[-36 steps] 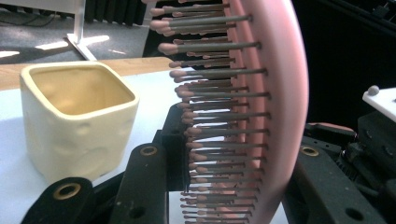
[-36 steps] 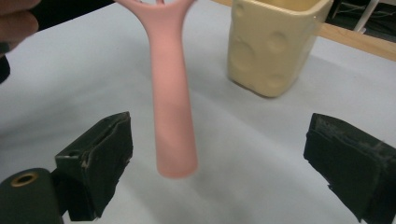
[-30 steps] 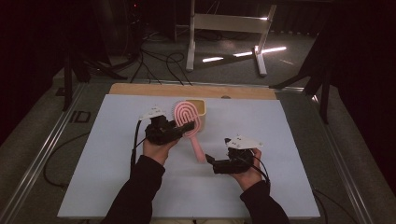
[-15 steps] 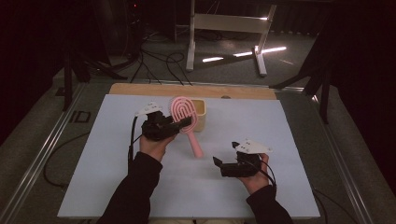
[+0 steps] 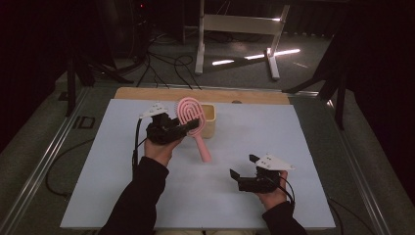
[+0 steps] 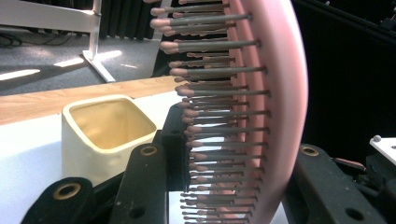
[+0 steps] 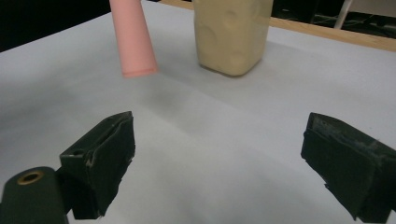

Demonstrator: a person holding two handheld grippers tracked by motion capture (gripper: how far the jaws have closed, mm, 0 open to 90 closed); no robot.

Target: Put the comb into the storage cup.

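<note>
My left gripper point(image 5: 189, 127) is shut on the head of a pink hairbrush point(image 5: 187, 111), held above the white mat. The brush's handle slants down to the right, its end close to the mat. In the left gripper view the brush head point(image 6: 275, 93) stands upright between the jaws of the left gripper point(image 6: 233, 186), bristles pointing left. A cream square cup point(image 5: 209, 120) stands just behind the brush, open and empty point(image 6: 107, 135). My right gripper point(image 5: 243, 165) is open near the front right, low over the mat. Its view point(image 7: 224, 158) shows nothing between the jaws, with the handle's end point(image 7: 133, 37) and the cup point(image 7: 233, 32) ahead.
A white mat point(image 5: 303, 147) covers the table, with a wooden strip point(image 5: 147, 93) along its far edge. A metal rail point(image 5: 44, 166) runs down the left side. Beyond the table are cables and a white stand point(image 5: 235, 29) on the floor.
My right gripper has drawn back from the handle's end, toward the front right and lower. The left gripper and the brush have hardly moved.
</note>
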